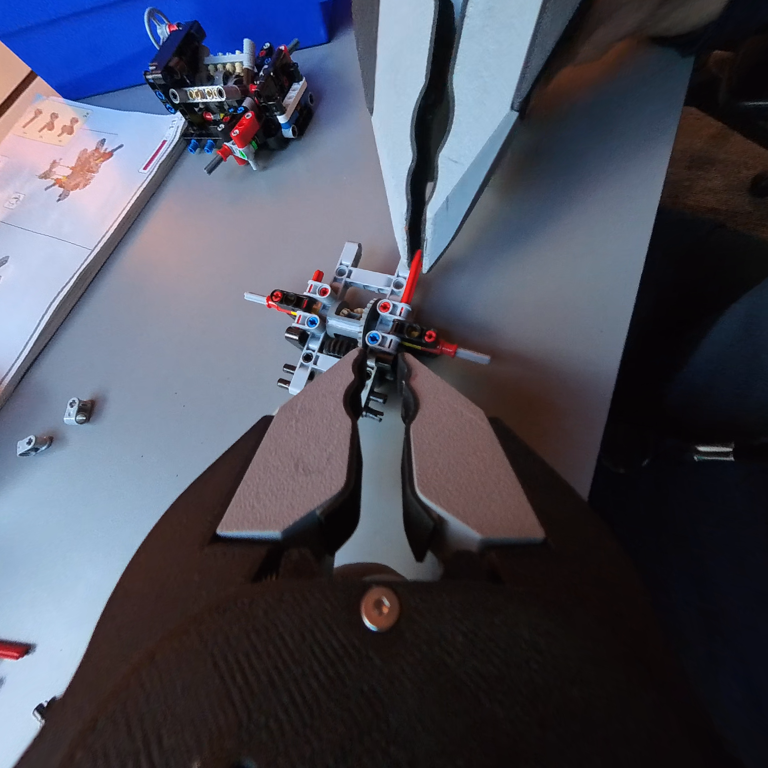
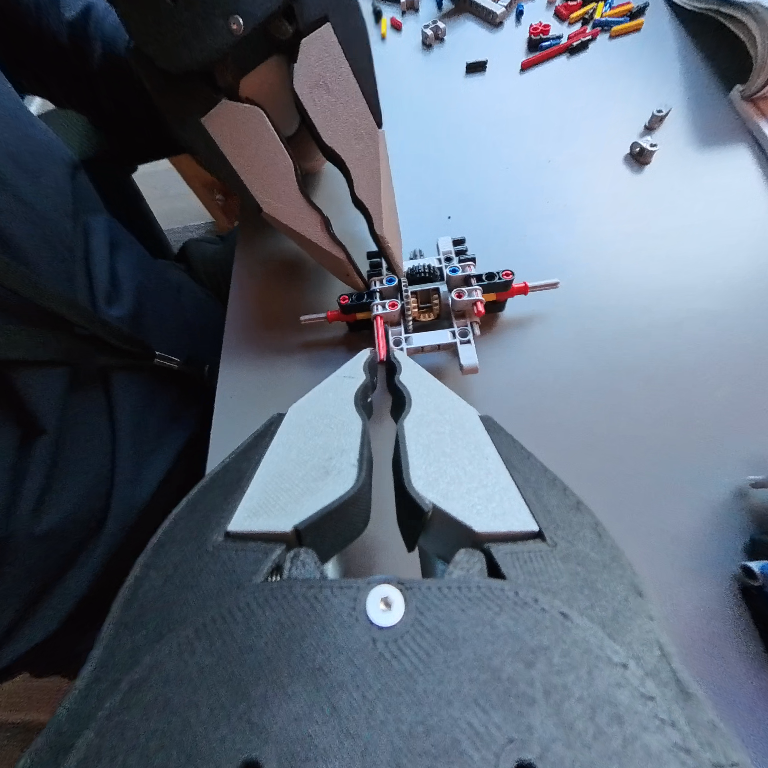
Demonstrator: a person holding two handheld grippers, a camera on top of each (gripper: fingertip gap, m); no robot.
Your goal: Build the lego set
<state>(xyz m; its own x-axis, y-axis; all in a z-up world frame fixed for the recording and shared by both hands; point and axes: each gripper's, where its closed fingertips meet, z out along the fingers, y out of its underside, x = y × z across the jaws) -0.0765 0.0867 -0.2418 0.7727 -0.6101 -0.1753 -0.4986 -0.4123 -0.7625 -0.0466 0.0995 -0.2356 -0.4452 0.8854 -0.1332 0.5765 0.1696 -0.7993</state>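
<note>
Grey desk [image 1: 199, 257] carried a small grey-and-black brick assembly [image 1: 353, 316] near its edge, w/ a gear housing at centre and axles out both sides. Left gripper [image 1: 380, 363] was closed down on the assembly's rear frame; both pads pressed against a grey beam w/ black pins. Right gripper [image 2: 382, 359] was nearly fully closed, tips pinching a thin red axle [image 2: 379, 332] whose far end sat in a grey connector on the assembly. Assembly rested on the desk between the two grippers. Larger black brick build [image 1: 232, 91] stood well apart, beside an open instruction booklet [image 1: 70, 199]. Two small grey connectors [image 1: 79, 411] lay loose nr the booklet. Loose coloured pieces [image 2: 582, 25] were scattered at the far side. Dark blue clothing [image 2: 83, 332] was visible beyond the desk edge.
</note>
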